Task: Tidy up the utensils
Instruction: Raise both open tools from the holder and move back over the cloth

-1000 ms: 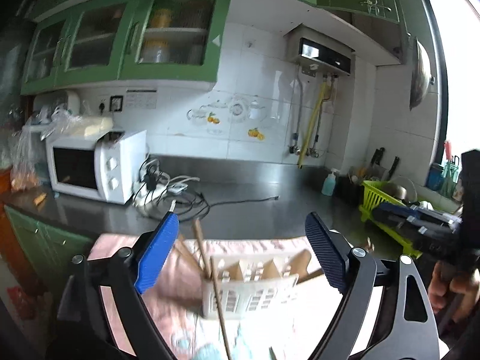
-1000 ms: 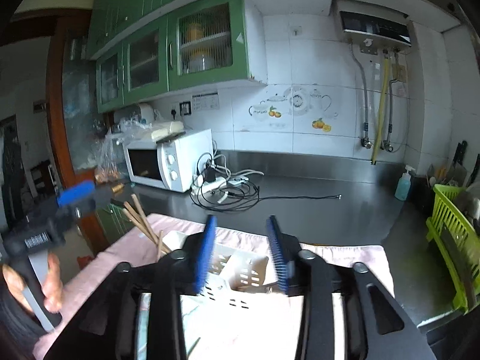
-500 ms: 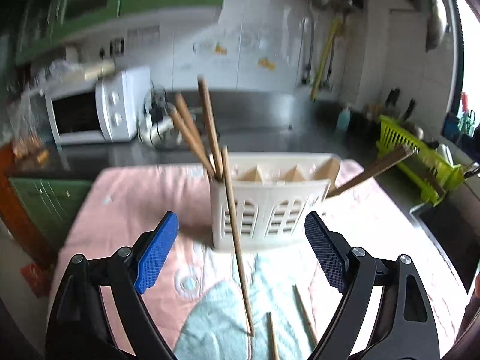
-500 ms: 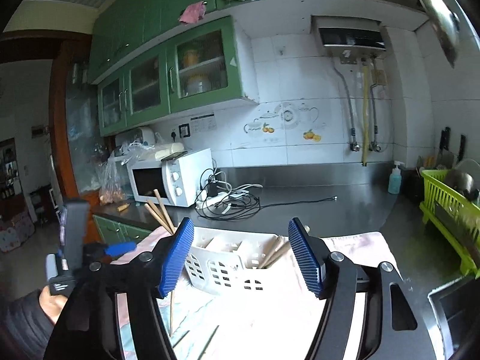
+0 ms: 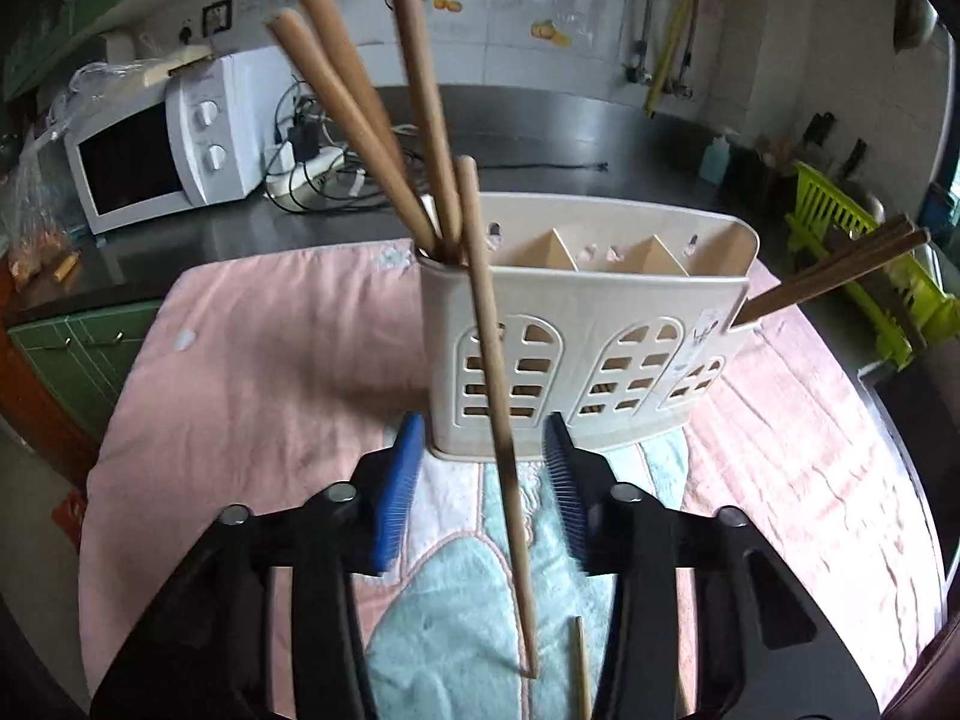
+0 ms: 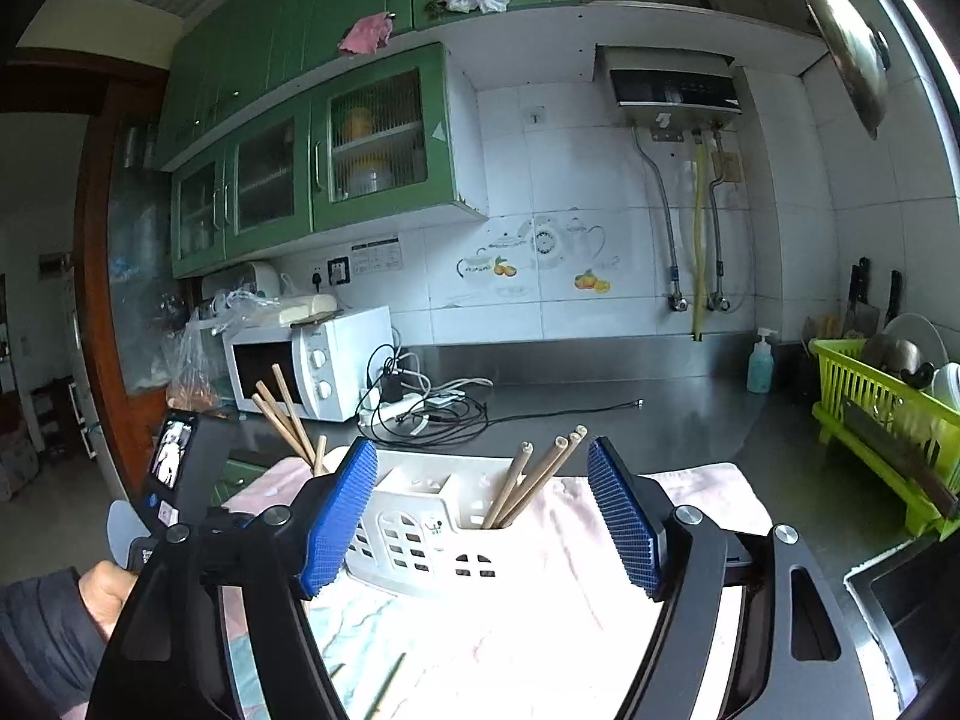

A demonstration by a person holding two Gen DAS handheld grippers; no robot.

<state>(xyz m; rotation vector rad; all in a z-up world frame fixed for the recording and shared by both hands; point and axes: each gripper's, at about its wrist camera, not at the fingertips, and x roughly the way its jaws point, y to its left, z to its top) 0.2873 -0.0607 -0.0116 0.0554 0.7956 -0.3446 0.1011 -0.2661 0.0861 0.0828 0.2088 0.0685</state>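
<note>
Closing, left tool pads bracket leaning chopstick at lower centre of left view; pads not yet touching it. Chopstick tip rests on pink-and-teal cloth over worktop, upper end against white utensil holder at frame centre. Three chopsticks stand in holder's left compartment, dark pair juts from right end. Opening, right tool wide, nothing between pads; holder beyond it in right view.
</note>
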